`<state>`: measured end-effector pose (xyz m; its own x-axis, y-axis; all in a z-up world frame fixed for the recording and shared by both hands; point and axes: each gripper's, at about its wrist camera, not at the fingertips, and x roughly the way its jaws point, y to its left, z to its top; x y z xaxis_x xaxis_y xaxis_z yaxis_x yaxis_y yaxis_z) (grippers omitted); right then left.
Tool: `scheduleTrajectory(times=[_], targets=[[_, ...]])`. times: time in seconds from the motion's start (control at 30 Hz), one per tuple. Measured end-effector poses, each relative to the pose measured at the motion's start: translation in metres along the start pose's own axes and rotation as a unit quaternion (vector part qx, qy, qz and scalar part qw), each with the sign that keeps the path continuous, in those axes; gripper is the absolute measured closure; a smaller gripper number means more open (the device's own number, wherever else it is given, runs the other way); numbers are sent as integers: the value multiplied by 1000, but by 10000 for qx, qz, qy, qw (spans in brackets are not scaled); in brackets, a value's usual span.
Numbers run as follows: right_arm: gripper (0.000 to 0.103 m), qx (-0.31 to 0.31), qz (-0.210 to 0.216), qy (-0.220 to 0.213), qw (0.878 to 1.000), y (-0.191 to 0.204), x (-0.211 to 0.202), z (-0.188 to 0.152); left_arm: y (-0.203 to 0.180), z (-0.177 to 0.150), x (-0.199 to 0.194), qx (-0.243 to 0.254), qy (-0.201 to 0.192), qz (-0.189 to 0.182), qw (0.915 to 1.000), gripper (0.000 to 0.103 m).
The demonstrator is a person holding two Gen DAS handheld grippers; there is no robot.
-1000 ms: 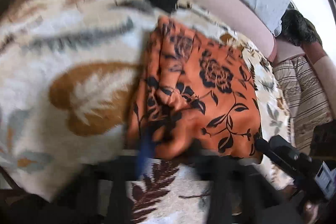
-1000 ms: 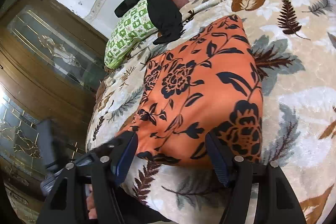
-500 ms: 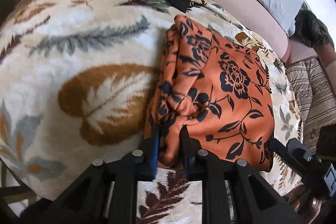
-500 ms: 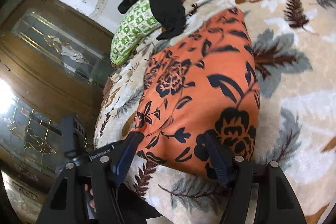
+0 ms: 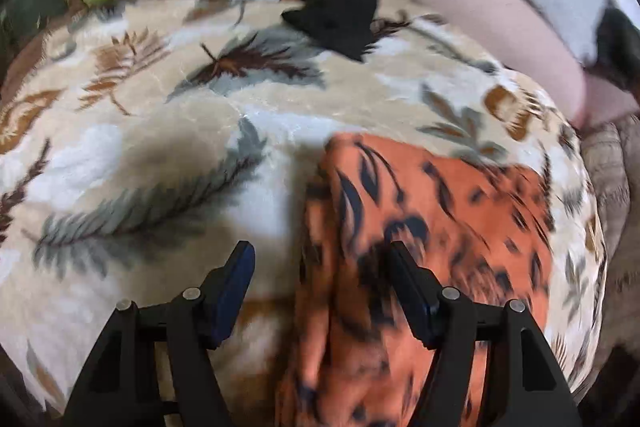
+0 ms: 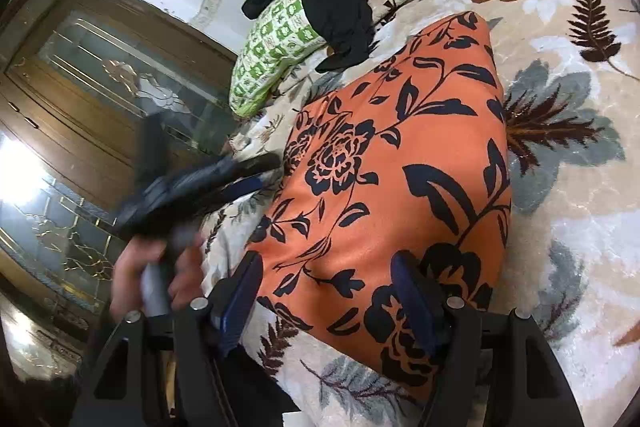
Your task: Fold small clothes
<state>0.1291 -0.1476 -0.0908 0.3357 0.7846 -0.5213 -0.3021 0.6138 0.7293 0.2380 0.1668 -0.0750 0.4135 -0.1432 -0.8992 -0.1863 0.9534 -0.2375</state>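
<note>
Both grippers gaping, gripping nothing: left gripper [image 5: 320, 291] is opening, right gripper [image 6: 326, 297] is hovering; orange floral cloth [image 6: 396, 187] lying at 12 o'clock.

A home bedroom: leaf-print blanket [image 6: 568, 187], green pillow [image 6: 276, 43], glass-fronted wooden wardrobe [image 6: 80, 99].

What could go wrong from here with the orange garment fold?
1. The left claw is opening with the orange floral garment's folded edge lying between its fingers, untouched; the loose fold could spring back.
2. The right claw stands open over the garment's near edge; closing low might catch the plush blanket too.
3. The black garment lies close beyond and could be swept up in a far fold.
</note>
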Motion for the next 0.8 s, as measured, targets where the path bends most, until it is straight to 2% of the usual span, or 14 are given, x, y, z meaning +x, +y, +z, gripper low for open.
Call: scheduleTrajectory(times=[0.03,0.1,0.13,0.2,0.27,0.33,0.37,0.4,0.5,0.6,0.67,0.73,0.8], targets=[[33,14,31,6,10000,-1,1,-1,2,9,9,-163,157,-235,9995,53],[33,42,116,32,9999,-6,3,-2,1,11,15,-105,393,-553,9976,91],[33,55,157,42,9999,-7,4,-2,-4,12,11,48,283,-459,9985,91],[33,114,253,45,9996,-12,5,-2,-22,11,0,711,-131,-274,9970,92],[33,150,312,33,9994,-15,5,-2,-29,6,-2,1061,-397,-221,9933,92],[33,173,365,43,9992,-17,5,-3,-23,1,19,1274,-302,-61,9914,91],[33,177,399,64,9990,-18,6,-3,-18,-3,30,1348,-212,-59,9906,90],[33,179,408,83,9990,-18,7,-4,-15,-6,26,1372,-335,-119,9899,89],[33,134,359,80,9992,-15,4,-5,-15,-5,6,1280,-557,-90,9902,81],[33,187,332,45,9993,-11,0,-3,-17,-16,-28,1304,-789,-62,9883,80],[33,201,346,-60,9992,-9,-7,-1,-26,-30,-52,1455,-1021,-136,9840,75],[33,313,406,-238,9984,-8,-19,1,-35,-56,-81,1673,-1265,-283,9773,59],[33,504,399,-388,9972,-14,-31,2,-43,-79,-92,1823,-1419,-453,9719,50]])
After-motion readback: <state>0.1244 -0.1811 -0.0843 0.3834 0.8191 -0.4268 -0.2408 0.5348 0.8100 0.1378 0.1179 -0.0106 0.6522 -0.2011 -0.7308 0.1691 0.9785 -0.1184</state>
